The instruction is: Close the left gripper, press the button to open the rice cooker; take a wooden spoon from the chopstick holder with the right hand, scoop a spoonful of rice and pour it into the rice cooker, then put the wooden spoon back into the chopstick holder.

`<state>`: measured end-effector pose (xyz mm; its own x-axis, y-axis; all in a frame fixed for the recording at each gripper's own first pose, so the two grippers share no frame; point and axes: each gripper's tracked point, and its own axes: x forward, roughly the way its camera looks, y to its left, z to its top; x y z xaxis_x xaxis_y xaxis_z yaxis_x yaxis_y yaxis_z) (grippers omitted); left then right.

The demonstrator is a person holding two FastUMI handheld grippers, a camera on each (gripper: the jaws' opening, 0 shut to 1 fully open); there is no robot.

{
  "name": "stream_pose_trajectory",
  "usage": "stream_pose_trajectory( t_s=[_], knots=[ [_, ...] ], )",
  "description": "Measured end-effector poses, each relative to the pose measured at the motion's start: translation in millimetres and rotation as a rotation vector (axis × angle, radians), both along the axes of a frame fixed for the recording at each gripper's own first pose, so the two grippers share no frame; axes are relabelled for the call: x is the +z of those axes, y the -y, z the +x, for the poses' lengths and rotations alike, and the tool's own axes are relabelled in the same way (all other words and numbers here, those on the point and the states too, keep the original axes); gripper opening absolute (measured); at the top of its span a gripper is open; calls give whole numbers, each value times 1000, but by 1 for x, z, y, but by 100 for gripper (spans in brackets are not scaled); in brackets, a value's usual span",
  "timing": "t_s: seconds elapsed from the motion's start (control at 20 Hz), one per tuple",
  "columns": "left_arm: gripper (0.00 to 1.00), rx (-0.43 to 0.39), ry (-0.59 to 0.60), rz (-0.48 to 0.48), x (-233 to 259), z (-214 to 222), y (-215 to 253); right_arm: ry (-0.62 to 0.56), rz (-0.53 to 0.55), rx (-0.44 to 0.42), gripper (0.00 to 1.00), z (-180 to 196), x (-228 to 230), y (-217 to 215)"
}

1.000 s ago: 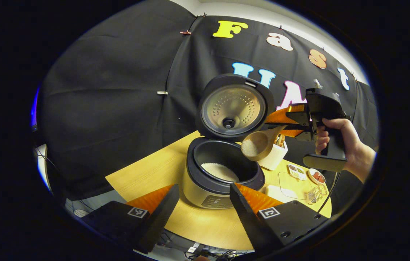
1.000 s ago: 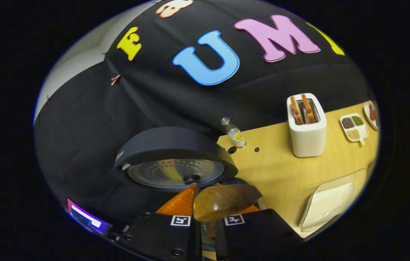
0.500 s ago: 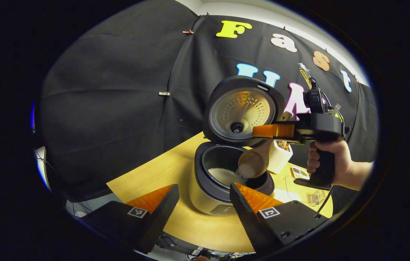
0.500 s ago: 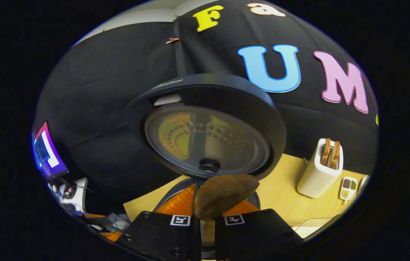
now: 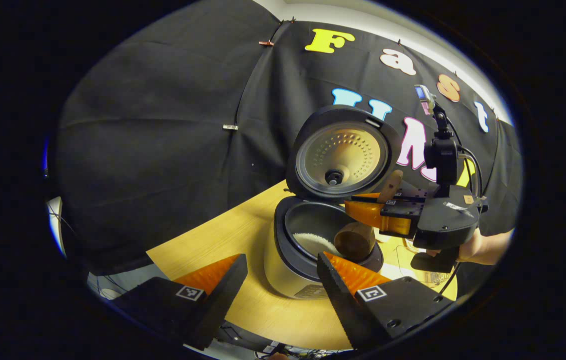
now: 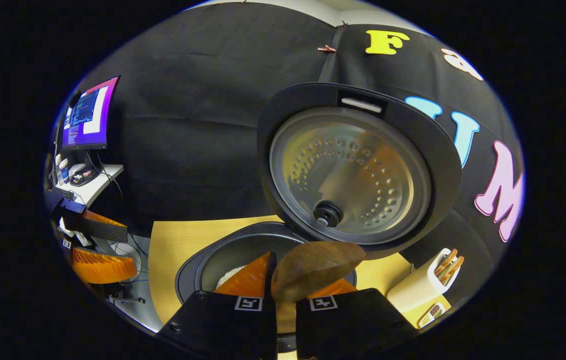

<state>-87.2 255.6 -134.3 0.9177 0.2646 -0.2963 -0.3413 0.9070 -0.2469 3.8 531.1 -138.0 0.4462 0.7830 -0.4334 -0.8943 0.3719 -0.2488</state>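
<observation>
**A:** What is seen around the cooker, from the largest thing down?

**B:** A wooden table is seen against the black cloth wall. On it the rice cooker is placed, with its lid raised upright behind the pot. In the right gripper view a white toaster with two slices in its slots is seen at the lid's right, and a small divided dish is glimpsed just in front of it. At the far left of that view a lit monitor is seen on a side desk.

**A:** What is found in the way?

**B:** In the left gripper view the right gripper is held over the pot's right rim, so the table behind it is largely hidden. A hand is partly seen behind its body.

**A:** How is the wooden spoon described, and where is it?

**B:** The wooden spoon is clamped by its handle between the right gripper's two fingers. Its brown, rounded bowl is turned face down inside the pot's opening, above white rice heaped at the pot's bottom. In the right gripper view the bowl's back is seen just ahead of the fingers.

**A:** And the left gripper?

**B:** The left gripper is held in front of the cooker, its fingers spread well apart with nothing gripped.
</observation>
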Motion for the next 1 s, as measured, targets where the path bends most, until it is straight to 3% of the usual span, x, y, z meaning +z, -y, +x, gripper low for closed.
stream_pose_trajectory(
  t_s=[0.15,0.5,0.75,0.95,1.0],
  knots=[
    [92,-3,-1,18,1,0,-2,-39,33,-51,19,9,7,6],
    [95,-47,15,44,11,8,17,-118,208,-235,19,33,64,48],
    [95,-97,27,64,21,23,41,-117,299,-387,19,58,98,131],
    [92,-137,32,84,30,39,64,-97,364,-563,19,87,115,225],
    [95,-146,33,89,32,44,71,-99,381,-612,19,92,117,250]
  ],
)
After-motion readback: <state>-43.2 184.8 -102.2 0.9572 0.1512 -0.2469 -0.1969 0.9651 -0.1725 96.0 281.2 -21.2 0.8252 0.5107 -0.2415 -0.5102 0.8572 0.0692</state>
